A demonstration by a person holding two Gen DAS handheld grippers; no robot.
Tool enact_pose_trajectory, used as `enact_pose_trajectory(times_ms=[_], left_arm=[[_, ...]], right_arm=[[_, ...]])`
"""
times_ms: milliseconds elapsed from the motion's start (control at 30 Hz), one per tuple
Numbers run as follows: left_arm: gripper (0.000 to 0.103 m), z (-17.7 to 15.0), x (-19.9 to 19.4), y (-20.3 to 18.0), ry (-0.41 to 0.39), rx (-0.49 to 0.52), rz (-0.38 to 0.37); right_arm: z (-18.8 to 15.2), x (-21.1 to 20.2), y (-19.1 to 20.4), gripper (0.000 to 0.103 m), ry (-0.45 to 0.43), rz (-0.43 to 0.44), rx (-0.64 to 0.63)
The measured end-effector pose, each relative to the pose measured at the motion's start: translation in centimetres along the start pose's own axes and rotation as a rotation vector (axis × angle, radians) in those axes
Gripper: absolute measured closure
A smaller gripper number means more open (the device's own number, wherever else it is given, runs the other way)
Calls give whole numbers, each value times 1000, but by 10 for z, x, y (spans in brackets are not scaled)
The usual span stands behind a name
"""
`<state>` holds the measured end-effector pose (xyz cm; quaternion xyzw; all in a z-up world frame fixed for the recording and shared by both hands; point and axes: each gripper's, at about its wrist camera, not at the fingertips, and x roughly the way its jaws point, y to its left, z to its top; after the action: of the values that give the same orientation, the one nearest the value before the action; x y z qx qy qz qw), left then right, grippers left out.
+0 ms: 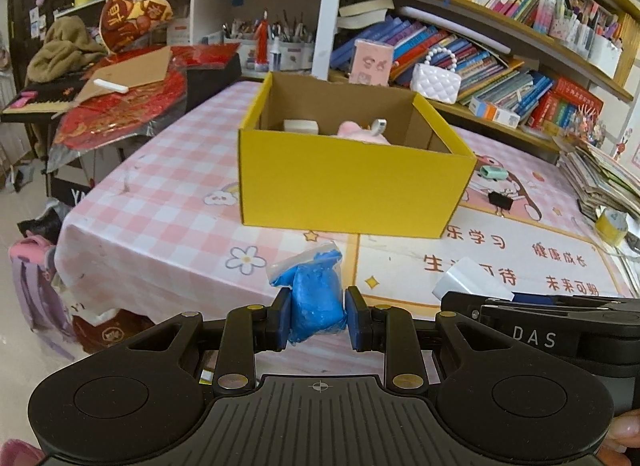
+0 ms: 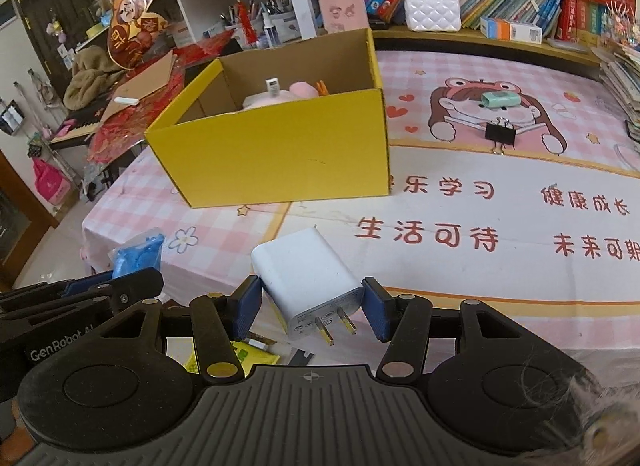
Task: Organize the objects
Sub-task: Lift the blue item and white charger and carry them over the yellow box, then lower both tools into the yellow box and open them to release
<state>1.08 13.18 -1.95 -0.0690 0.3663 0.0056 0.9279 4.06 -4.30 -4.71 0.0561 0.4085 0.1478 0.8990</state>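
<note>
**Both hands loaded, box dead ahead**

While both grippers hung over the near edge of the table [image 2: 480, 274], each already had its item. The left gripper [image 1: 317, 316] had its fingers pinching a blue clay bag [image 1: 314, 298]; the right gripper [image 2: 312, 312] had its fingers clamped on a white charger plug [image 2: 306, 282], prongs facing the camera. Looked like the carry step to me. The yellow box [image 1: 352, 185] sat just beyond both sets of fingertips, open, with pink stuff inside. The next move probably needed a lift over the front wall, then a release. A mint eraser [image 2: 500, 99] and a black binder clip [image 2: 500, 133] lay well right of the fingers, not blocking.
</note>
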Motion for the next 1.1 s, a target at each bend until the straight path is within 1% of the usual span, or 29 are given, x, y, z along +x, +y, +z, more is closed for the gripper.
enact_pose_trajectory(times_ms=[267, 367, 467, 633, 833, 967, 1100], left_arm=[[77, 11, 3, 5, -32, -15, -14], [77, 21, 4, 5, -61, -21, -18], [77, 34, 5, 4, -104, -30, -12], [77, 70, 13, 7, -177, -48, 8], [77, 108, 42, 3, -220, -44, 45], [77, 122, 67, -1, -215, -37, 68], [77, 129, 91, -9, -183, -15, 95]], right_arm=[[4, -1, 4, 52, -9, -34, -28], [9, 1, 3, 51, -24, -45, -36], [20, 5, 2, 51, -56, -29, -49], [59, 14, 0, 51, -138, 6, -38], [118, 29, -4, 51, -241, 25, -58], [149, 51, -10, 51, -253, 24, -95], [167, 76, -15, 51, -224, 40, -108]])
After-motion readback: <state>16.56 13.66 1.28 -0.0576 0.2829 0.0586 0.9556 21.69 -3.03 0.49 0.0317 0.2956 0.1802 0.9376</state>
